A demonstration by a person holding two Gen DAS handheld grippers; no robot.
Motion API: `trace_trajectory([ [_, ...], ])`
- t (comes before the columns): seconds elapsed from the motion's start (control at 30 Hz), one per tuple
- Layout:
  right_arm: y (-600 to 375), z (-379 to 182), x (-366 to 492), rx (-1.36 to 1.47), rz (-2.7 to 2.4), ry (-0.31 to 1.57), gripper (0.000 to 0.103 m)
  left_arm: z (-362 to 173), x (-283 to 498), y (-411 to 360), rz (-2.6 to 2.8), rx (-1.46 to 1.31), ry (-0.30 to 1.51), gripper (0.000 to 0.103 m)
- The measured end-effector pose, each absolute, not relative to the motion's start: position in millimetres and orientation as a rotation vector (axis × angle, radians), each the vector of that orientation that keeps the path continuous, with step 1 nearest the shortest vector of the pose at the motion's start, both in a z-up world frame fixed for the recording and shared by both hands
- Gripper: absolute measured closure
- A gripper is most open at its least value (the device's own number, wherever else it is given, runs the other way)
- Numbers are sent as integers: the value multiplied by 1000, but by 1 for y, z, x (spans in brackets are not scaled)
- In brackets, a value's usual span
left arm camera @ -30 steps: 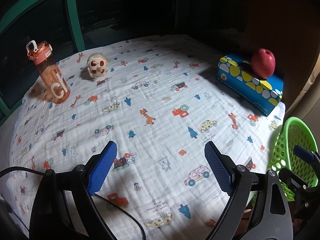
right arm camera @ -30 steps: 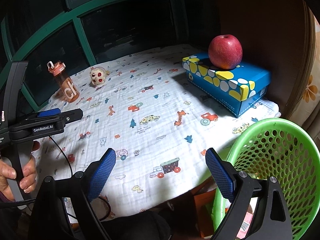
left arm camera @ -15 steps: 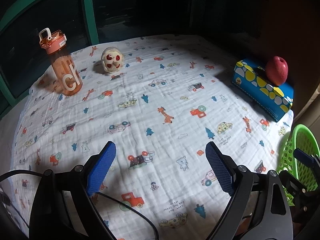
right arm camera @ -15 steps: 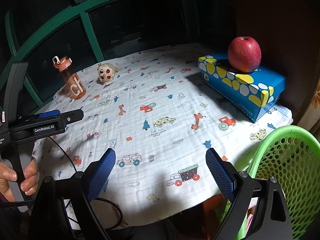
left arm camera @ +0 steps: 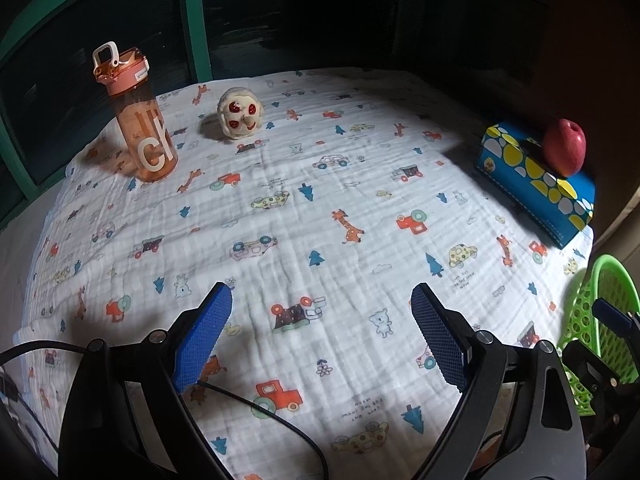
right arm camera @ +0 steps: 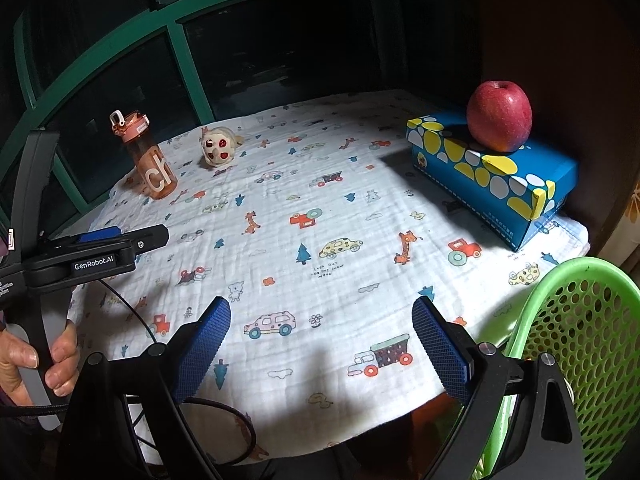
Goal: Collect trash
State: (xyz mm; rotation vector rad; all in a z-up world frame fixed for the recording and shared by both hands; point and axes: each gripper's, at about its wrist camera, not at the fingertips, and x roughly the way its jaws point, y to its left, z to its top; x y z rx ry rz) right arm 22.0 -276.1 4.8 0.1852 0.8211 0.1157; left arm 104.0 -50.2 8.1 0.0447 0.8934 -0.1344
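A crumpled whitish wad with red spots lies at the far side of the table, right of an orange bottle; it also shows in the right wrist view. A green mesh basket stands off the table's right front edge, also seen in the left wrist view. My left gripper is open and empty over the near part of the cloth. My right gripper is open and empty above the near table edge, left of the basket.
A red apple rests on a blue tissue box at the right. The table wears a white cloth with cartoon prints. A dark window with green frames stands behind. A black cable trails over the near cloth.
Both grippers have swung left and drawn back a little: the bottle and wad sit nearer centre, the box and basket shifted right. Both stay open and empty.
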Motion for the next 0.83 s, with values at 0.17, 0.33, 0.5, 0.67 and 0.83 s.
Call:
trace_trajectory([
  [0.17, -277, 6, 22, 185, 109, 820, 14, 8, 103, -48, -125, 42, 892, 13],
  [0.33, -276, 6, 21, 183, 106, 820, 14, 8, 103, -47, -125, 44, 890, 13],
  [0.5, -276, 6, 20, 186, 104, 821, 14, 9, 103, -47, -120, 46, 890, 13],
  [0.67, -276, 6, 19, 186, 100, 819, 13, 8, 100, -47, -115, 40, 899, 13],
  [0.83, -276, 6, 18, 181, 98, 819, 13, 7, 99, -47, -109, 41, 900, 13],
])
